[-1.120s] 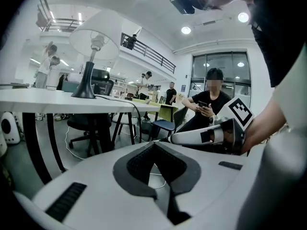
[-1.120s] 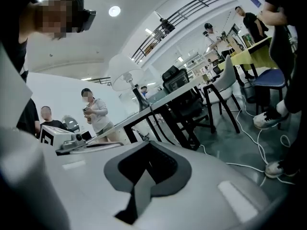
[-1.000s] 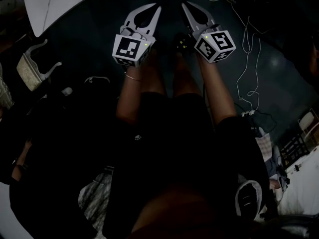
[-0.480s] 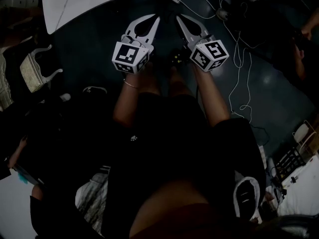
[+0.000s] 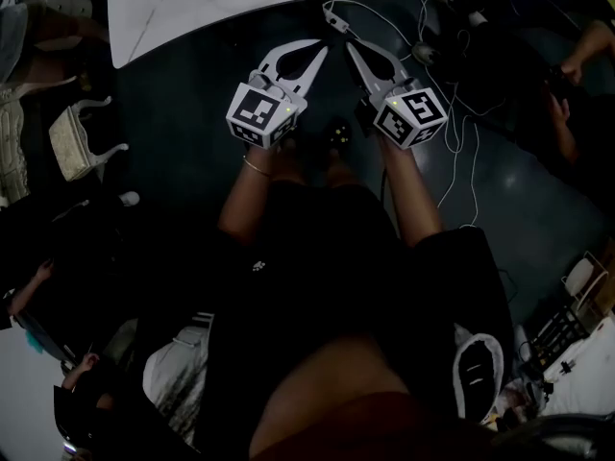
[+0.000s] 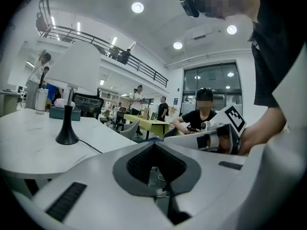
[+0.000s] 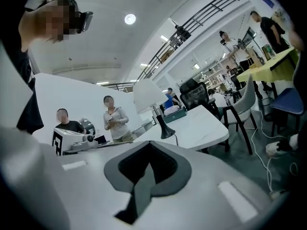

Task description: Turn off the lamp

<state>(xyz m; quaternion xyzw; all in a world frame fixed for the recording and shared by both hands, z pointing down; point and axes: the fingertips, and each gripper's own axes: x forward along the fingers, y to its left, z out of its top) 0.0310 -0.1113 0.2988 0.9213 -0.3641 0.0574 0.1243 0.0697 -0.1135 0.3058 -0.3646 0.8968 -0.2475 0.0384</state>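
White shade over a black flared base, that was the lamp [image 6: 72, 75], and the table [image 6: 29, 143] under it was white with faint grey marble veining. Both tools were pale grey: the left gripper [image 5: 320, 51] and the right gripper [image 5: 350, 46] showed dark grey pads [image 6: 192, 174] inside the jaws, and each cube [image 5: 259, 115] wore black-and-white square markers. Beneath them the floor [image 5: 183, 113] was dark blue-grey, crossed by a white cable [image 5: 474, 161]. The wearer's shirt [image 5: 317, 257] was black. Out in the hall there was a yellow-green desk [image 6: 148, 122], a teal box [image 6: 57, 112] and a cream chair [image 5: 82, 142].
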